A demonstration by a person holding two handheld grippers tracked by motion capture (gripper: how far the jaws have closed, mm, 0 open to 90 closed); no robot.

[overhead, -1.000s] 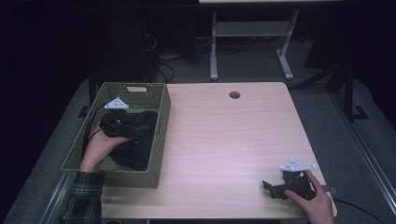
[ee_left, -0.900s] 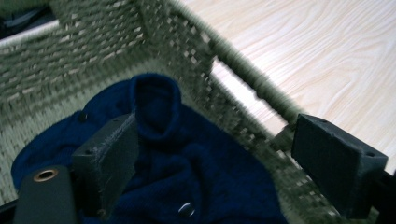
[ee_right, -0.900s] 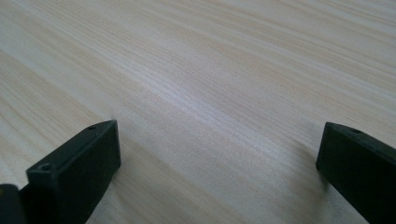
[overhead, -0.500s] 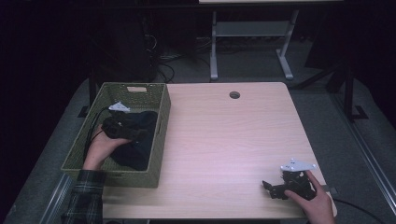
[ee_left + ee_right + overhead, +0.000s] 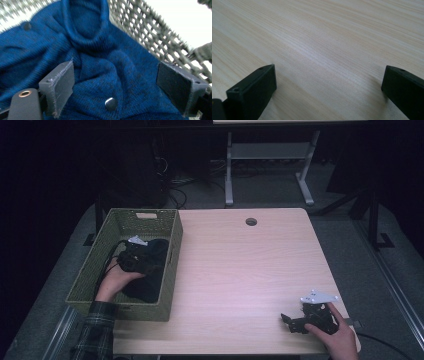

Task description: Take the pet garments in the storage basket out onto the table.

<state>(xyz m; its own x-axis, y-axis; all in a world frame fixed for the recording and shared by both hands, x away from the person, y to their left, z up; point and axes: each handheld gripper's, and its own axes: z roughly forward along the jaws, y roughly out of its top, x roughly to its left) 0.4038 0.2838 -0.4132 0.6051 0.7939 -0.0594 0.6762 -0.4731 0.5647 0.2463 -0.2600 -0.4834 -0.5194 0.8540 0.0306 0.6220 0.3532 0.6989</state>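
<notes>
While our right gripper (image 5: 295, 322) rests spread on the table (image 5: 240, 270), our left gripper (image 5: 117, 82) has sunk, jaws apart, onto the blue garment (image 5: 100, 62) in the basket (image 5: 150, 215), ready to grasp it.

A: What moved?
B: Left tool (image 5: 136, 254) shifted back along the green basket (image 5: 100, 270), away from its far wall, lower onto the blue knit garment (image 5: 105, 75).
A: Jaws?
B: Spread wide over the fabric.

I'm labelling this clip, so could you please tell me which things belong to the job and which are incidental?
In the job:
- dark blue knitted garment
- green woven basket
- left gripper, open

Incidental:
- light wooden table
- right gripper, open, over the table
</notes>
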